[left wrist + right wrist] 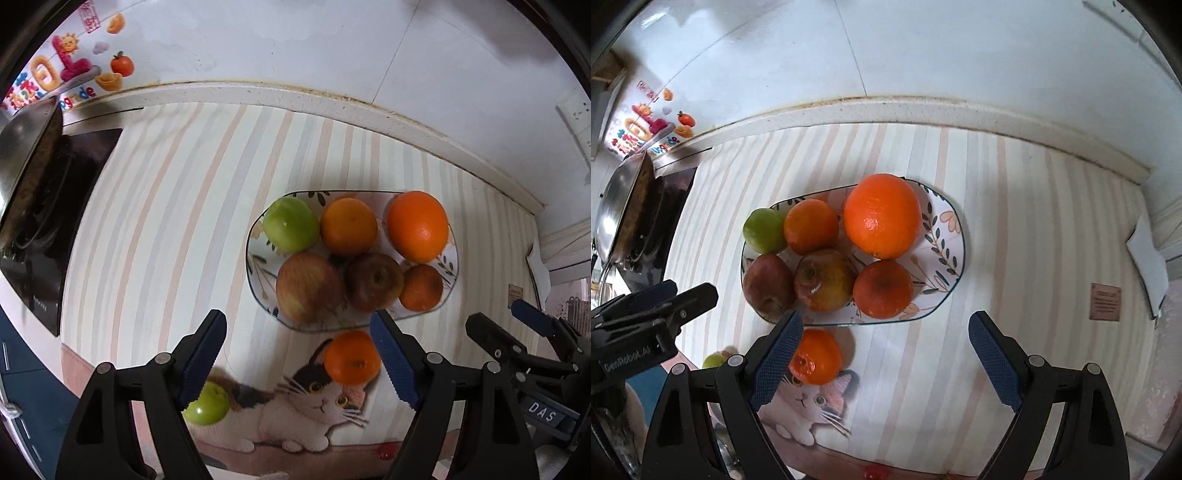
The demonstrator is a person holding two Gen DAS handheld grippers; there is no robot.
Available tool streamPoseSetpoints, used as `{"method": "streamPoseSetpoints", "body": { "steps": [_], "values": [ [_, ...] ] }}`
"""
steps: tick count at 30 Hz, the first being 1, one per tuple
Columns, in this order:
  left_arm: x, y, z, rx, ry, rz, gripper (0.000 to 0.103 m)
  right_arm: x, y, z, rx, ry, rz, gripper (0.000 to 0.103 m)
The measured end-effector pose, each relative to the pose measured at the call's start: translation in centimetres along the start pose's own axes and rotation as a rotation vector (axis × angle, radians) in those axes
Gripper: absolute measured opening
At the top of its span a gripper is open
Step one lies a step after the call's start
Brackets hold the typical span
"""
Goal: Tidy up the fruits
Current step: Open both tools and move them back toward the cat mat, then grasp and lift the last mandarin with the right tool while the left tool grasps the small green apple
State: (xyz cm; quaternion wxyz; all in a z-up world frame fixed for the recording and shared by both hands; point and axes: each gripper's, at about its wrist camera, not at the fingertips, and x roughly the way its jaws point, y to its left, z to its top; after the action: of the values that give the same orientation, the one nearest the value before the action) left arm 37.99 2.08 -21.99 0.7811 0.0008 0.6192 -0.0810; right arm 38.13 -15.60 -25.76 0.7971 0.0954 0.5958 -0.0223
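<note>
Left gripper (299,354) and right gripper (886,354) hover agape — above the plate (945,206); empty.

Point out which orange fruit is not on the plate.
The small orange mandarin lying on the cat-print mat, just in front of the oval floral plate. The other three orange fruits all sit on that plate.

Green fruit (207,403) partly hidden behind left gripper finger; wok (22,155) cut off at frame edge.
</note>
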Motion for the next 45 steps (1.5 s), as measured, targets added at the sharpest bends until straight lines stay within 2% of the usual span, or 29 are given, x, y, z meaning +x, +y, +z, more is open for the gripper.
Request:
{"method": "streamPoseSetpoints", "body": {
  "steps": [8, 18, 25, 30, 34, 39, 45],
  "values": [
    [-3.9, -0.1, -2.2, 0.018, -0.083, 0.015, 0.079, -3.7, 0.2, -2.0, -0.022, -0.058, 0.014, 0.093],
    [-8.8, -0.4, -4.7, 0.015, -0.181, -0.018, 0.079, -9.9, 0.8, -3.9, -0.042, -0.167, 0.042, 0.093],
    [-10.3, -0.3, -5.9, -0.003, -0.204, -0.031, 0.079, -11.5, 0.6, -4.9, -0.021, -0.177, 0.085, 0.093],
    [-9.0, 2.1, -7.3, -0.047, -0.191, 0.042, 0.079, -7.7, 0.9, -5.6, -0.018, -0.081, 0.139, 0.093],
    [-5.6, 6.1, -8.9, -0.125, -0.103, 0.117, 0.079, -2.5, 2.5, -5.9, -0.042, 0.02, 0.16, 0.093],
    [-0.9, 10.6, -10.4, -0.235, 0.021, 0.15, 0.079, 4.1, 5.0, -6.0, -0.072, 0.117, 0.147, 0.093],
    [3.6, 12.4, -10.7, -0.309, 0.121, 0.107, 0.079, 9.9, 6.7, -5.7, -0.07, 0.189, 0.105, 0.093]
  ]
}}
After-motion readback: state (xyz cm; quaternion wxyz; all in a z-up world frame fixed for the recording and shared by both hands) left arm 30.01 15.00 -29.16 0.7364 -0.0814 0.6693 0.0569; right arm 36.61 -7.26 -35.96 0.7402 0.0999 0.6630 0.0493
